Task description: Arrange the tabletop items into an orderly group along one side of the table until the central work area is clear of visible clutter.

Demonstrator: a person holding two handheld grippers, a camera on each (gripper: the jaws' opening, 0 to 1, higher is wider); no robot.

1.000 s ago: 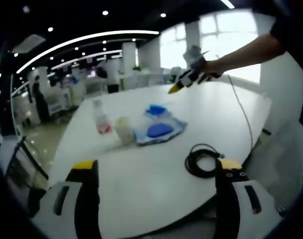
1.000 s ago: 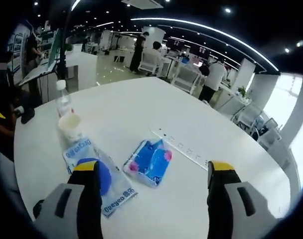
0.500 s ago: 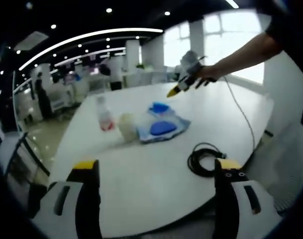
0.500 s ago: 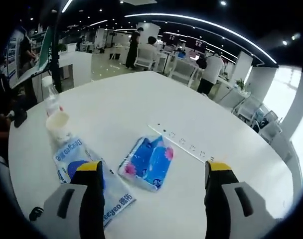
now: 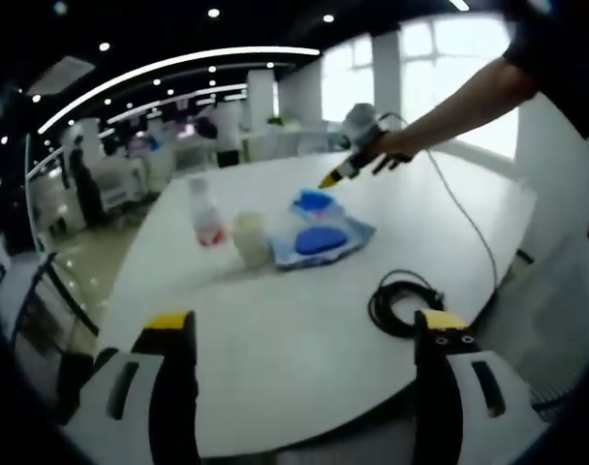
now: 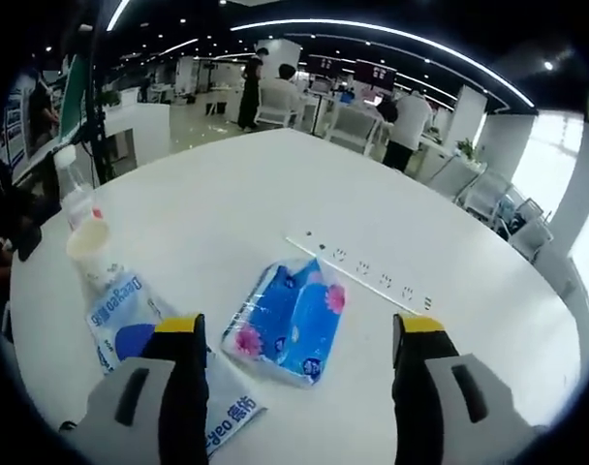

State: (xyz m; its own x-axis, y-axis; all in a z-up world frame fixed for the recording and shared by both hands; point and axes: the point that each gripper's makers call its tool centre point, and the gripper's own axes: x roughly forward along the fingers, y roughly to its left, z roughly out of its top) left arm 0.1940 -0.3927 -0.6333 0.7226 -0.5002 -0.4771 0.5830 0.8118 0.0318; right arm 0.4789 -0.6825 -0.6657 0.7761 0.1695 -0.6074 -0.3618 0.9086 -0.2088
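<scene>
The right gripper [image 6: 293, 339] has closed in on the blue tissue pack [image 6: 287, 322], jaws wide and empty above it. Beside the pack lie a wipes packet [image 6: 130, 325], paper cup [image 6: 87, 247] and bottle [image 6: 72, 189]; the left gripper [image 5: 299, 334] hangs wide near a coiled cable [image 5: 403, 300].

Grey claw [image 6: 299, 387], yellow-tipped black jaws

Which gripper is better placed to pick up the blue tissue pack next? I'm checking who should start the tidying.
Right. The right gripper hangs open just over the blue tissue pack, which lies between its fingers. The left gripper is back at the table's near edge, closer to the coiled cable.
</scene>
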